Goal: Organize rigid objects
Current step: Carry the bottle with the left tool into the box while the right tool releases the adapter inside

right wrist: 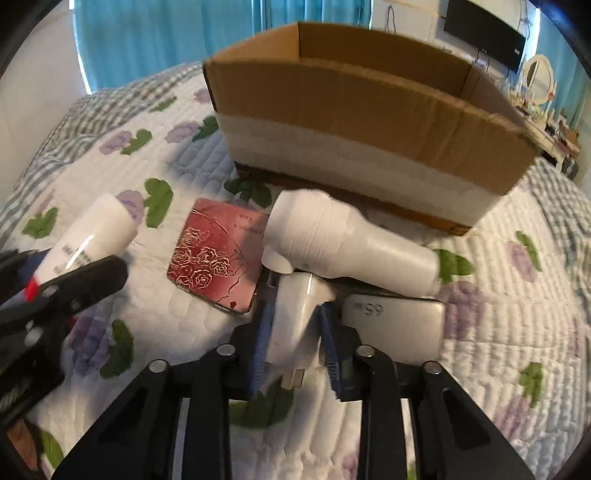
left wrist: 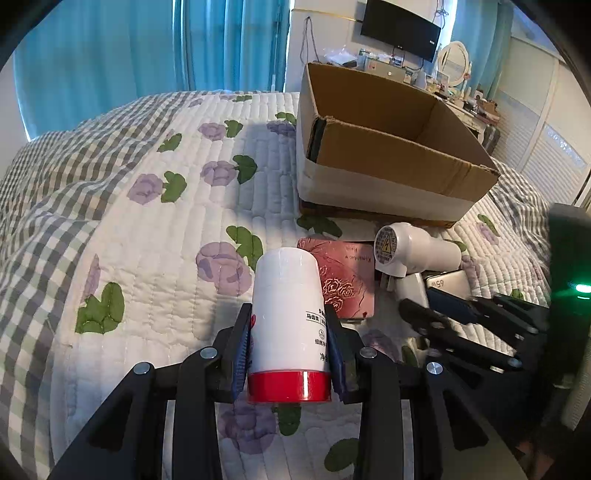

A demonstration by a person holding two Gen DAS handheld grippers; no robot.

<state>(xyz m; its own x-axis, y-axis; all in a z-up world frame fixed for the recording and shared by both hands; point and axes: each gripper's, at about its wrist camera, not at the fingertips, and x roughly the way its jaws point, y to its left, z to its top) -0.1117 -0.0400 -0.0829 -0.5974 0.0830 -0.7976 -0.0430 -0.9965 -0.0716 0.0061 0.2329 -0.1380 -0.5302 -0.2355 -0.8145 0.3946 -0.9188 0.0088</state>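
My left gripper is shut on a white bottle with a red cap, held above the quilt; it also shows in the right wrist view. My right gripper is shut on the handle of a white hair dryer, whose barrel points right. The dryer and my right gripper show at the right of the left wrist view. A red rose-patterned case lies flat between the two grippers. An open cardboard box stands behind them, also seen in the right wrist view.
A silver flat device lies under the dryer on the floral quilt. Blue curtains hang behind the bed. A cluttered dresser with a round mirror and a wall TV stand at the back right.
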